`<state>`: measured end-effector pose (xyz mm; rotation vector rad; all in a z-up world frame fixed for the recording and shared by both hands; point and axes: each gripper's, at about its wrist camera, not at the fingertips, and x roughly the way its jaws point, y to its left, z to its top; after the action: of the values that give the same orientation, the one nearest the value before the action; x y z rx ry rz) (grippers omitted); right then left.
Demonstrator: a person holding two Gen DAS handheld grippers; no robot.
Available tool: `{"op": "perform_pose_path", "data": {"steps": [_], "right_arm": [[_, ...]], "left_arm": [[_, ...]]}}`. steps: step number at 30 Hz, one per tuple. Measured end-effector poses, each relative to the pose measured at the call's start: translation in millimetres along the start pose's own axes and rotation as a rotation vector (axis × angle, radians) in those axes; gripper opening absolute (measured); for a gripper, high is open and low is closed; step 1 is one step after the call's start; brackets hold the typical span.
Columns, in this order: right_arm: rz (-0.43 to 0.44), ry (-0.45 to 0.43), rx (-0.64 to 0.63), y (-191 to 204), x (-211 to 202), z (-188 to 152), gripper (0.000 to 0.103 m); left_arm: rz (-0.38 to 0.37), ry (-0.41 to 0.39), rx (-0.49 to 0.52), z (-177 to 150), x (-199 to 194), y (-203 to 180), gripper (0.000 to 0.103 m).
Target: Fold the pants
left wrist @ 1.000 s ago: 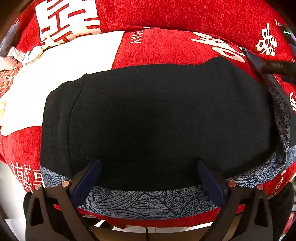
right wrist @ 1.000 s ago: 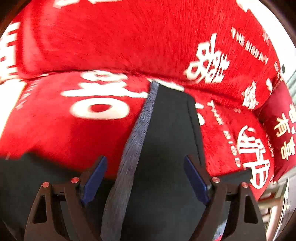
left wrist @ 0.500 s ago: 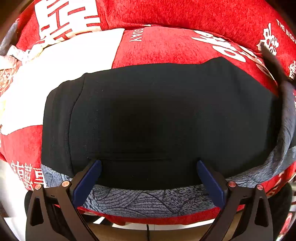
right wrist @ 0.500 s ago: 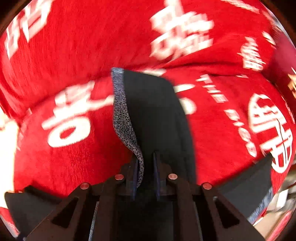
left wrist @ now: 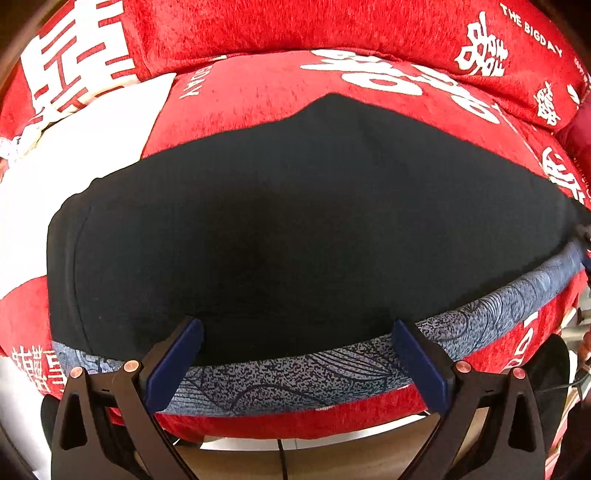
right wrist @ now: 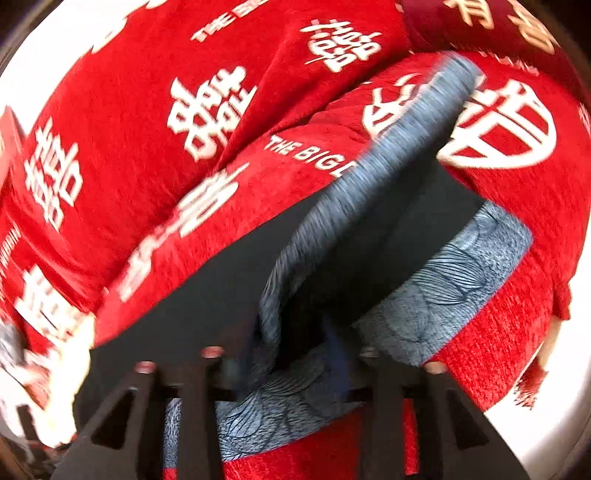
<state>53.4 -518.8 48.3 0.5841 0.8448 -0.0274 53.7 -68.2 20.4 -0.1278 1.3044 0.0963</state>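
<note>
Right gripper clamps a blue-trimmed leg end of the black pants spread on the red sofa cover, mid-fold; left gripper gapes empty. Next: lay it squarely across.

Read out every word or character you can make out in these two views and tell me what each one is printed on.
"THE BIGDAY": white print on the red sofa cover, upper right of the left wrist view.
"THE BIGD": same cover in the right wrist view, cut off by the pants.
"囍": large white characters repeated across the cover.
Other white lettering is upside down and partly hidden; unreadable.
The pants carry no text.
</note>
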Motion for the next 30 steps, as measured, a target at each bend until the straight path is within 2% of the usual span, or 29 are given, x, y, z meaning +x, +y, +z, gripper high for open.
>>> {"op": "perform_pose_path", "data": {"steps": [1, 3, 6, 7, 8, 9, 10, 11, 13, 15, 17, 19, 20, 21, 22, 23, 25, 28, 30], "right_arm": [[0.017, -0.018, 0.019, -5, -2, 2, 0.071], [0.058, -0.033, 0.091, -21, -5, 8, 0.08], [0.06, -0.057, 0.164, -42, -2, 17, 0.08], [0.06, -0.057, 0.178, -48, -1, 21, 0.071], [0.057, -0.049, 0.189, -54, 1, 24, 0.058], [0.041, -0.03, 0.193, -58, 2, 28, 0.023], [0.028, -0.018, 0.19, -61, 0, 32, 0.009], [0.041, -0.023, 0.172, -58, -5, 35, 0.009], [-0.006, -0.084, 0.049, -37, -22, 41, 0.008], [-0.044, -0.121, -0.011, -25, -31, 41, 0.008], [-0.103, -0.078, 0.032, -37, -20, 38, 0.008], [-0.161, 0.022, 0.105, -58, 2, 30, 0.011], [-0.139, 0.018, 0.136, -67, 6, 26, 0.009], [-0.118, -0.019, 0.139, -69, 1, 24, 0.013], [-0.143, -0.012, 0.124, -68, -1, 25, 0.025], [-0.177, -0.005, 0.119, -67, -4, 26, 0.051], [-0.309, -0.023, 0.143, -72, -16, 30, 0.085], [-0.367, -0.126, 0.179, -75, -46, 29, 0.085], [-0.345, -0.144, 0.077, -51, -54, 24, 0.085]], "left_arm": [[0.003, 0.002, -0.003, 0, 0, 1, 0.102], [0.015, 0.003, -0.013, -1, -2, 1, 0.102], [0.02, 0.009, -0.024, 0, -1, 2, 0.102], [0.021, 0.011, -0.022, 0, 0, 1, 0.102], [0.022, 0.013, -0.018, 1, 1, -1, 0.102], [0.028, 0.014, -0.012, 3, 3, -3, 0.102], [0.034, 0.015, -0.008, 3, 3, -4, 0.102], [0.03, 0.012, -0.004, 3, 2, -6, 0.102], [0.02, 0.002, 0.004, 4, 0, -8, 0.102], [0.025, 0.001, 0.017, 4, 1, -12, 0.102], [0.025, 0.014, 0.027, 4, 6, -14, 0.102], [0.027, 0.015, 0.03, 4, 10, -14, 0.102], [0.025, 0.012, 0.03, 3, 9, -13, 0.102], [0.027, 0.012, 0.03, 4, 8, -12, 0.102], [0.03, 0.012, 0.029, 4, 6, -11, 0.102], [0.031, 0.009, 0.024, 4, 4, -10, 0.102], [0.027, -0.005, 0.014, 4, -1, -9, 0.102], [0.024, -0.03, 0.025, 5, -8, -16, 0.102], [0.022, -0.033, 0.053, 3, -9, -26, 0.102]]}}
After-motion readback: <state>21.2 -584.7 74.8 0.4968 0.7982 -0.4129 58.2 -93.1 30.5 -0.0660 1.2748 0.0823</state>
